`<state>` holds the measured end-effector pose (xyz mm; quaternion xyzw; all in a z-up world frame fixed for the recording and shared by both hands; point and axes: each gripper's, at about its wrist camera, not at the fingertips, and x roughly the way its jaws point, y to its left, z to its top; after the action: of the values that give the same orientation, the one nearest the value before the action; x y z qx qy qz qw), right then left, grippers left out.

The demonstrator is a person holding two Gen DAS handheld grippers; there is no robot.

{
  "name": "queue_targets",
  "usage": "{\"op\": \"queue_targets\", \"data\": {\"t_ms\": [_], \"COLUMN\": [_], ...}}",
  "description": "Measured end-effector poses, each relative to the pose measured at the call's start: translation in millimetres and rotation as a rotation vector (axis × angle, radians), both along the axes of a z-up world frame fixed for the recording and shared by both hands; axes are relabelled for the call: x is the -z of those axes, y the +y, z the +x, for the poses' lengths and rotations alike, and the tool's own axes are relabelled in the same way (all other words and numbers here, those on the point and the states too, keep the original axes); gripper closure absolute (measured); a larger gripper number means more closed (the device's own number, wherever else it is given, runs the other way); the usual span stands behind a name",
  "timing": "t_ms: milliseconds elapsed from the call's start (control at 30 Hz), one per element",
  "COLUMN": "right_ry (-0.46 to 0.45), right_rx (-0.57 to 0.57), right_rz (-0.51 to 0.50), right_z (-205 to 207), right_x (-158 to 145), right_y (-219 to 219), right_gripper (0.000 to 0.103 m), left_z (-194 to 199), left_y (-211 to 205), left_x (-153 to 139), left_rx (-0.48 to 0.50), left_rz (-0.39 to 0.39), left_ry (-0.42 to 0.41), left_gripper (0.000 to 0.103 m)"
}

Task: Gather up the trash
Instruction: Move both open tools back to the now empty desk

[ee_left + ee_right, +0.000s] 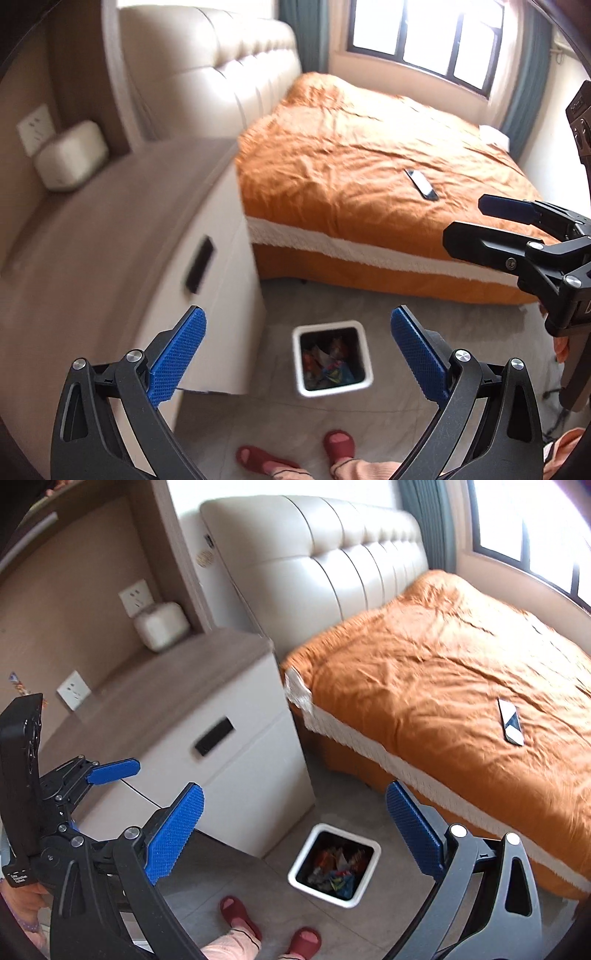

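Both tongs are spread wide and hold nothing. The left tongs (295, 354) hang over the floor, and the bin (331, 358) sits right below, between their blue pads (177, 354). The bin is white and has bright wrappers (328, 363) inside. The right tongs (295, 834) are also above the bin, a bit to its side. A white cabinet (221, 746) stands left of the tongs. An orange bed (461, 686) lies to the right, with a phone (511, 722) on it. Red slippers (295, 452) show below the tongs.

Bright daylight from the window (424, 40); motion-blurred, edges fisheye-warped.
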<state>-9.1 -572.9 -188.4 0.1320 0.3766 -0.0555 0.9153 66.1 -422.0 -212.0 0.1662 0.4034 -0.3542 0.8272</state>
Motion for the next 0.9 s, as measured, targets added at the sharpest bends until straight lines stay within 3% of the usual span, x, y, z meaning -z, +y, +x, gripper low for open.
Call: {"op": "queue_targets", "data": {"t_ms": [233,400,700,900], "right_ry": [-0.101,-0.156,-0.232,-0.250], "right_rx": [-0.148,-0.278,-0.417,-0.469], "right_rz": [0.023,0.026,0.010,-0.013], "right_z": [27,50,78,91], "right_x": [-44,-71,-107,-112], "right_y": [33,82,190,261], "right_gripper": [0.005,0.005,0.005,0.005], "left_z": [1,6,21,25], "left_y": [53,104,223,309], "left_x": [-56,-85,-106,-114], "left_rx": [-0.169,-0.287,-0.476,-0.556], "left_rz": [-0.009,-0.024,-0.047,-0.030], "left_ry": [-0.084,-0.133,-0.162,-0.206], "left_gripper": [0.005,0.005,0.005,0.005]}}
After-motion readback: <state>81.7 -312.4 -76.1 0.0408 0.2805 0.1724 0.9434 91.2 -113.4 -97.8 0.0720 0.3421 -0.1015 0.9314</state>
